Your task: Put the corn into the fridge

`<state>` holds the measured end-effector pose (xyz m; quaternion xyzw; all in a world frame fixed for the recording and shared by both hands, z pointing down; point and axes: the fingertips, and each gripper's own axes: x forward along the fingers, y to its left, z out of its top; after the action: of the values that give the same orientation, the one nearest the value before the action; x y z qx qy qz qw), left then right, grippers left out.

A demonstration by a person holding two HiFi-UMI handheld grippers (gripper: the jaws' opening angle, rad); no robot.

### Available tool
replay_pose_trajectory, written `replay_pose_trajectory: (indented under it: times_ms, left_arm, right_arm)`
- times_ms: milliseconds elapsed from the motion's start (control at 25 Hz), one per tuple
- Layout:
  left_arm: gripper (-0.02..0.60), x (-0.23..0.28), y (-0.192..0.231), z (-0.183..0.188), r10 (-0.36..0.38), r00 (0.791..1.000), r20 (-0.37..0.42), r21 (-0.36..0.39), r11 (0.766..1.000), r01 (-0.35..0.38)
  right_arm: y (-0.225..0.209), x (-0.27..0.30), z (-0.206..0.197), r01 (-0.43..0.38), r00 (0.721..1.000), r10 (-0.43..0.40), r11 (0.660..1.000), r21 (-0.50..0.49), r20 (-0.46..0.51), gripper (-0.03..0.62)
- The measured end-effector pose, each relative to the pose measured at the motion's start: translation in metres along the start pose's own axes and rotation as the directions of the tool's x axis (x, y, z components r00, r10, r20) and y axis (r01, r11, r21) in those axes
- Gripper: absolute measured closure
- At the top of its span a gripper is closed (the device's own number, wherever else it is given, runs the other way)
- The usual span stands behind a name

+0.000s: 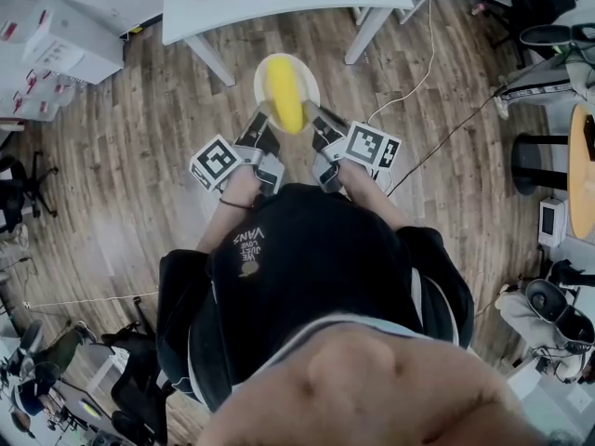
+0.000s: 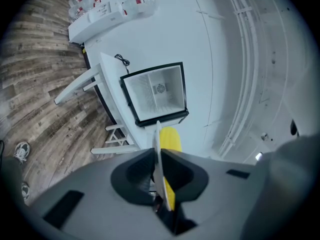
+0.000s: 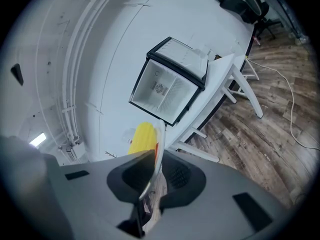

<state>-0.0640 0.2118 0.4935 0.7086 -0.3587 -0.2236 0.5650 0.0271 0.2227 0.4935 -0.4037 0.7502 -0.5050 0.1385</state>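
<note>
The chief risk is the corn (image 1: 284,96) rolling off the plate (image 1: 311,75). It lies loose along the plate's middle, and any tilt, or one hand leading the other, would send it to the floor. The plate hangs only by its rim, pinched at two opposite sides, so a twist between the hands could lever it out of a grip. The fridge (image 2: 156,90) stands with its front open at the table (image 2: 111,76) edge ahead. Its opening may be little wider than the plate, so the rim or a gripper could knock the frame on the way in.

The left gripper (image 1: 263,114) has its jaws nearly closed, clamped on the plate's left rim. The right gripper (image 1: 314,116) grips the right rim the same way. The corn rests between the two, just beyond their tips and touching neither, carried above the floor and short of the table.
</note>
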Motion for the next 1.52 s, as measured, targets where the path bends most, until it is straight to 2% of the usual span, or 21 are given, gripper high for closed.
replay_pose_trajectory:
  times_ms: [360,920,1440,1520]
  left_arm:
    - [0.548,0.035,0.002,0.045,-0.013,0.999,-0.043,0.002,1.0,0.013]
    - [0.548,0.07,0.019,0.109,-0.026,0.993,-0.112,0.004,1.0,0.026]
    - [0.548,0.091,0.028,0.133,-0.053,0.987,-0.155,0.011,0.998,0.055]
    - [0.548,0.093,0.03,0.134,-0.037,0.987,-0.155,0.013,0.999,0.04]
  right_arm:
    - [0.002,0.045,0.03,0.016,0.999,-0.017,1.0,0.01,0.036,0.557]
    - [0.004,0.111,0.051,0.049,0.994,-0.052,0.998,0.027,0.101,0.557]
    - [-0.001,0.139,0.063,0.057,0.989,-0.062,0.998,0.034,0.134,0.557]
    - [-0.003,0.141,0.066,0.055,0.989,-0.06,0.998,0.037,0.133,0.557]
